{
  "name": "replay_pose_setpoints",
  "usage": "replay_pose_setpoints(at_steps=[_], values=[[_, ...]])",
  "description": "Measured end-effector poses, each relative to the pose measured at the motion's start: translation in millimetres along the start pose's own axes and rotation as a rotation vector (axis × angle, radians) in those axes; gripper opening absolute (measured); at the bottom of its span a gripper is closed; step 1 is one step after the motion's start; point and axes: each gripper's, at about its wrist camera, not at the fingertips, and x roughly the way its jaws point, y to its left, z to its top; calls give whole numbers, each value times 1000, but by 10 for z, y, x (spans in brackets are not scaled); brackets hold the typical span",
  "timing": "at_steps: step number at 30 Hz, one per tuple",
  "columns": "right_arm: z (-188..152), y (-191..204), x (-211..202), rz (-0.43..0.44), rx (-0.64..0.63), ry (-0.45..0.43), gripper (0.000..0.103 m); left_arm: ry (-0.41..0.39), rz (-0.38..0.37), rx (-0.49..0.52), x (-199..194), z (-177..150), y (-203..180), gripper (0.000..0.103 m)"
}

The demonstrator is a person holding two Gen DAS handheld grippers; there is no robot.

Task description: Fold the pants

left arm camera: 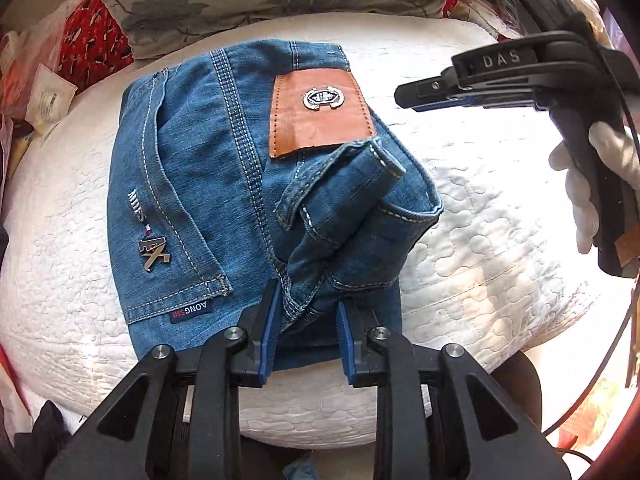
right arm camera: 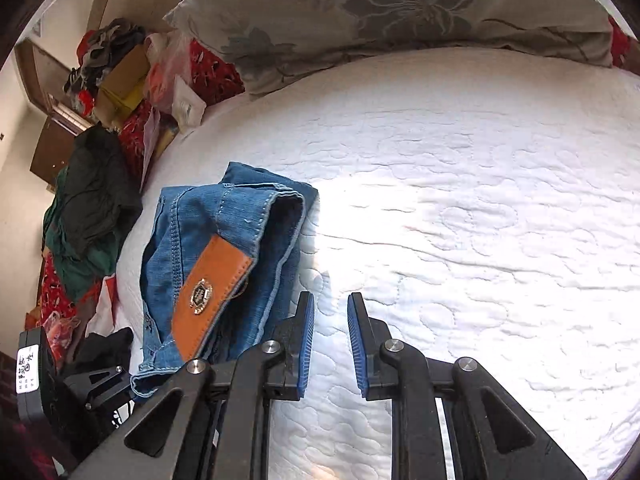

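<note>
Blue denim pants (left arm camera: pixel 224 184) lie folded into a compact bundle on the white quilted bed (left arm camera: pixel 500 208), with a brown leather patch (left arm camera: pixel 320 112) on top. My left gripper (left arm camera: pixel 308 312) has its blue-padded jaws around a raised bunch of denim at the bundle's near edge, pads apart by the fabric's width. My right gripper (right arm camera: pixel 330 332) is open and empty over bare quilt just right of the pants (right arm camera: pixel 224 248). It also shows in the left wrist view (left arm camera: pixel 404 94), above the bed to the right of the pants.
A floral grey pillow (right arm camera: pixel 400 12) lies along the bed's far edge. Red patterned bedding, bags and boxes (right arm camera: pixel 132 76) and dark green clothes (right arm camera: pixel 88 208) pile up at the left. White quilt (right arm camera: pixel 480 220) stretches right of the pants.
</note>
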Motion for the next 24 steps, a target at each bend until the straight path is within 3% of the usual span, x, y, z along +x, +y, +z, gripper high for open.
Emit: replay_pose_setpoints(at_steps=[2,3,6,7,10,13,14,15,16,21,24], values=[[-4,-64,-105,38,62,-50,22,9,-61,-45,-119,-26,149,25],[6,-69,-142,69,89,-73,28,17,-102,-75,-175,-62,242,25],[48,1,-154,162,145,-122,60,36,-211,-210,-306,-241,617,25],[64,42,-110,185,153,-127,64,43,-237,-267,-317,-292,762,26],[143,176,143,174,169,-118,64,85,-288,-432,-175,-380,1156,28],[252,256,399,131,215,-115,63,121,-357,-529,-20,-316,1346,28],[279,304,454,116,211,-115,58,120,-369,-530,15,-271,1352,28],[289,361,474,119,187,-119,43,118,-349,-517,46,-220,1332,28],[284,424,487,113,154,-118,36,126,-316,-492,107,-194,1291,28],[35,380,615,-8,99,-13,37,181,-287,-449,405,-290,1157,30],[-38,349,470,17,112,-25,40,162,-336,-451,251,-334,1219,30]])
